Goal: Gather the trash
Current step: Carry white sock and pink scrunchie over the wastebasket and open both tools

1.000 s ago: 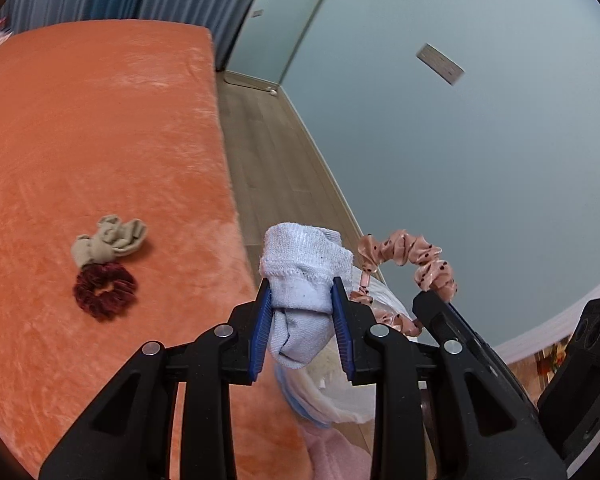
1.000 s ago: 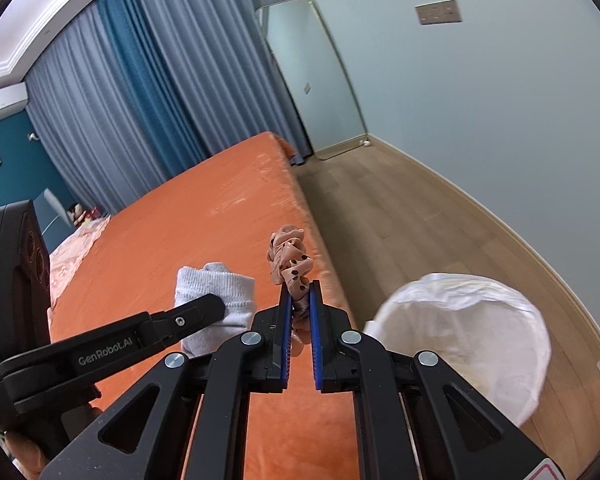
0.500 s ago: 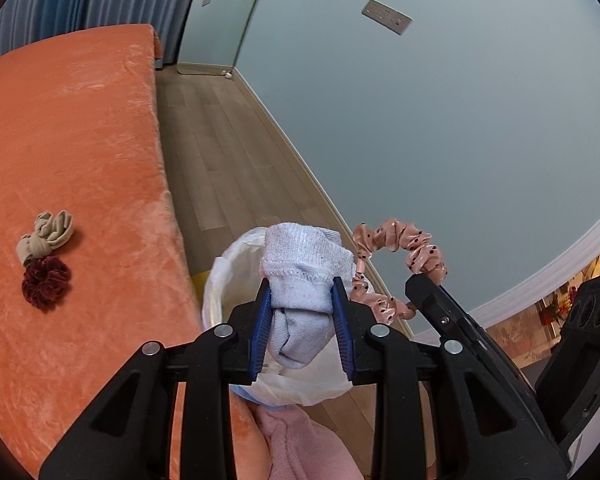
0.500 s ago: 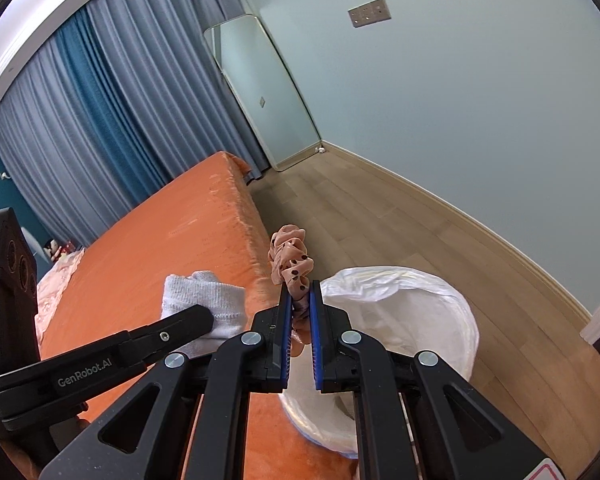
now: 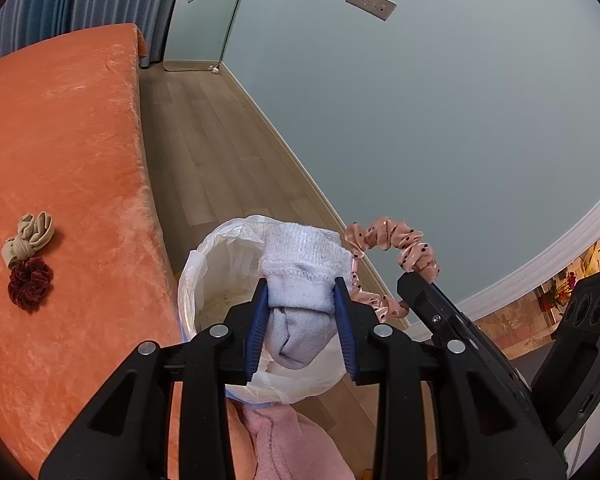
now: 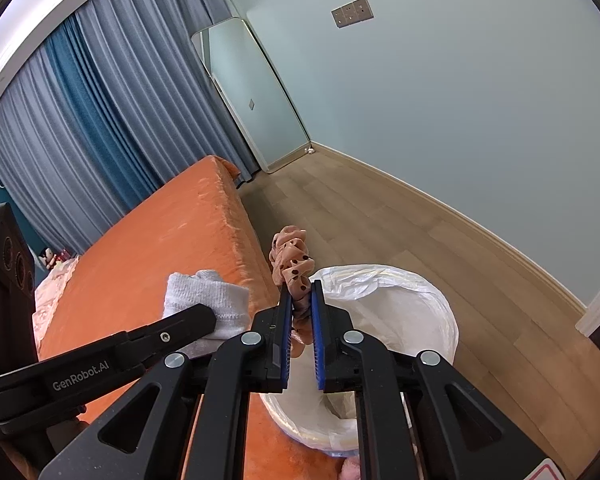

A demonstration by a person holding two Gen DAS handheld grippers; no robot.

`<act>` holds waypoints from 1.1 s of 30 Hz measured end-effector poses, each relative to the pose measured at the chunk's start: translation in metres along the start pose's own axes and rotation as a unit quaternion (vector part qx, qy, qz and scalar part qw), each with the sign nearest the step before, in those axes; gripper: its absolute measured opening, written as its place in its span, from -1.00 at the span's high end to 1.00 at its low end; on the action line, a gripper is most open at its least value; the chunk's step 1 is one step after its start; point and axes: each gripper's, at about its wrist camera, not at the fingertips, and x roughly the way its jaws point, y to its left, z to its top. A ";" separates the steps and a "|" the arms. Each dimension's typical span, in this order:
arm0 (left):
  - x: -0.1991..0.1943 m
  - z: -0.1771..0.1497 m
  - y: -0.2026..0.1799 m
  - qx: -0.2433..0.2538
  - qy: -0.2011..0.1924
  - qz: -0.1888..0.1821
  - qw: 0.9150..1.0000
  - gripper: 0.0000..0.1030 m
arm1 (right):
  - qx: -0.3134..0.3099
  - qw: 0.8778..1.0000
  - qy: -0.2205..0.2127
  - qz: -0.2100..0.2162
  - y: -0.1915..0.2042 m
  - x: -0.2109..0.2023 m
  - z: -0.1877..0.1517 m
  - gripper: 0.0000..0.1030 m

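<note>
While I look down my left gripper (image 5: 302, 304), its blue pads are pressed on both sides of a white sock (image 5: 304, 276); the ribbed cuff bulges out past the tips and the toe end hangs back between the jaws. That sock sits right over the open mouth of the bin (image 5: 204, 264), which is lined with a white plastic bag and stands on the wood floor (image 5: 204, 140) against the edge of the orange bed (image 5: 60, 120). Just right of it I've got my right gripper (image 6: 300, 300) pinching a pink dotted scrunchie (image 6: 294, 262), jaws narrow, the fabric squeezed between the pads near their tips and the rest of the loop standing up above them. From the right wrist view the scrunchie hangs at the near-left rim of the bin, bed side. A pink fuzzy cloth (image 5: 296, 440) shows below the bin, closest to me. Further out on the bedspread, well apart from both grippers, a beige sock (image 5: 30, 236) lies bunched and touching a dark red scrunchie (image 5: 30, 284). Beyond, a leaning mirror (image 6: 252, 92), blue-grey curtains (image 6: 100, 112) and a switch plate (image 6: 352, 12) on the pale wall
</note>
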 end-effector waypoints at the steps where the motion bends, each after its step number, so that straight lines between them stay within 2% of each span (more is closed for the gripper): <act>1: -0.001 0.000 0.001 -0.002 -0.004 0.003 1.000 0.10 | -0.001 1.000 -0.002 -0.006 0.002 0.000 0.000 0.68; 3: -0.004 -0.001 0.002 -0.007 -0.011 0.009 1.000 -0.13 | -0.004 1.000 -0.006 -0.014 0.003 -0.002 -0.001 0.59; 4: -0.005 0.000 0.002 -0.009 -0.011 0.010 1.000 -0.14 | -0.005 1.000 -0.006 -0.014 0.004 -0.003 -0.001 0.47; 6: -0.006 0.001 0.005 -0.012 -0.010 0.009 1.000 -0.15 | -0.005 1.000 -0.010 -0.015 0.006 -0.004 -0.001 0.42; 30: -0.029 -0.005 0.032 -0.042 -0.023 0.011 0.999 -0.15 | -0.033 0.999 0.003 -0.001 0.016 0.002 -0.003 0.40; 33: -0.032 -0.006 0.042 -0.053 -0.022 0.014 0.998 -0.20 | -0.042 0.999 0.008 0.002 0.023 0.005 -0.005 0.40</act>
